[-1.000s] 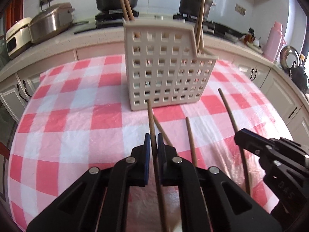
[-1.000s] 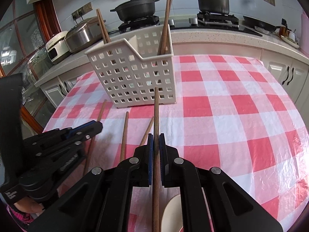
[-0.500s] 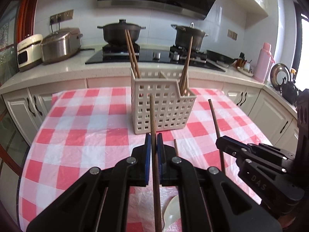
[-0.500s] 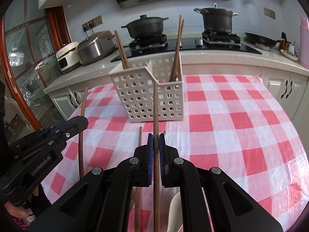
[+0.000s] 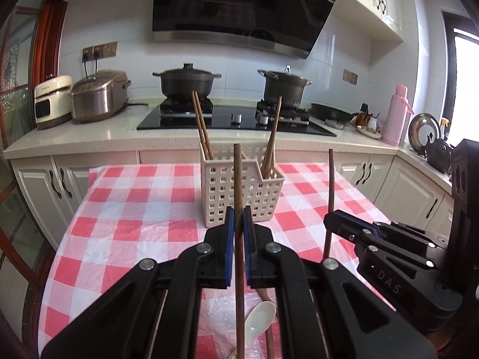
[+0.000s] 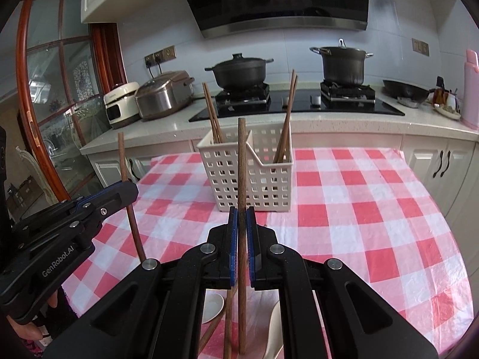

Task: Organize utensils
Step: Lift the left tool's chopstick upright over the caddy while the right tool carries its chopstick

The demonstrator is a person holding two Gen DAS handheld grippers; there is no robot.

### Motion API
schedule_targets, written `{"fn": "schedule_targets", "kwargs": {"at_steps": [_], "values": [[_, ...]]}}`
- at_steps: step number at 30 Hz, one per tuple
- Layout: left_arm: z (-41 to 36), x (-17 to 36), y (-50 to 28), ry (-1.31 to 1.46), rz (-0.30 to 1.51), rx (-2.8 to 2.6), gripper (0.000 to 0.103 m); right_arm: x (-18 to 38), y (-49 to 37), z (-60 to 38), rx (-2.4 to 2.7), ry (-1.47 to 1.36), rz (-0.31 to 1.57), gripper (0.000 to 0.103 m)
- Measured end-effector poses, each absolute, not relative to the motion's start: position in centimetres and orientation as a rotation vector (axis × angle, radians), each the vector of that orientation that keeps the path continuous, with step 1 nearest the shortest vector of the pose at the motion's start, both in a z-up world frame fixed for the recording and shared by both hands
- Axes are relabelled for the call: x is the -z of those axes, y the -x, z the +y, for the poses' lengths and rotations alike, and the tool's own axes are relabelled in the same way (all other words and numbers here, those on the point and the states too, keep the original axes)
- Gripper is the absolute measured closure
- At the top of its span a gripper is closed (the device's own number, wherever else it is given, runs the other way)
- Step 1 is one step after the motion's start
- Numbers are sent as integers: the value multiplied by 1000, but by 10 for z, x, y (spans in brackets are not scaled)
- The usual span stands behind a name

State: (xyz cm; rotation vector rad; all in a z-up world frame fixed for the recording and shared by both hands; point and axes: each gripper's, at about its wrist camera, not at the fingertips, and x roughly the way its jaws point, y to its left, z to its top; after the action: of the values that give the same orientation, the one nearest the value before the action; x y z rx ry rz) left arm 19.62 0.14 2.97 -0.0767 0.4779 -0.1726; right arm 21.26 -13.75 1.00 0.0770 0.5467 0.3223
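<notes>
Pinching upright chopstick [image 5: 238, 185], left gripper [image 5: 238, 224] (likewise right [image 6: 242, 227])

A table covered by a red-and-white checked plastic cloth [image 6: 374, 209]. On it stand a white perforated utensil basket [image 6: 254, 179] and, at the near edge, white spoons [image 5: 259, 318] and loose wooden chopsticks [image 6: 229, 326].

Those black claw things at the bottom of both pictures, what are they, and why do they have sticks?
They are grabbing tools, one in each of a person's hands, each with a camera looking along its jaws. One picture comes from the left gripper, the other from the right gripper. Each is shut on a wooden chopstick lifted above the checked tablecloth. A white basket already holds chopsticks. White spoons and more chopsticks lie near the cameras.
</notes>
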Motion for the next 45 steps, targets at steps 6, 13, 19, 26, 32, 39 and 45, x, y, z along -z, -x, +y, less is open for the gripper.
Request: {"fn": "schedule_targets", "kwargs": {"at_steps": [6, 13, 19, 26, 32, 39, 45], "values": [[1, -42, -184, 69, 433, 153, 97, -19, -204, -138, -333, -73, 509, 96], [4, -50, -180, 69, 407, 145, 97, -24, -200, -138, -336, -69, 487, 96], [6, -51, -181, 67, 403, 139, 97, -25, -201, -137, -331, -63, 475, 96], [7, -51, -179, 64, 400, 138, 97, -29, -203, -138, -329, -58, 466, 96], [7, -55, -182, 57, 399, 136, 97, -33, -208, -138, -329, -55, 457, 96], [4, -63, -192, 35, 386, 131, 97, -43, -215, -136, -327, -38, 434, 96], [3, -71, -202, 15, 373, 123, 97, -55, -222, -135, -323, -21, 405, 96]]}}
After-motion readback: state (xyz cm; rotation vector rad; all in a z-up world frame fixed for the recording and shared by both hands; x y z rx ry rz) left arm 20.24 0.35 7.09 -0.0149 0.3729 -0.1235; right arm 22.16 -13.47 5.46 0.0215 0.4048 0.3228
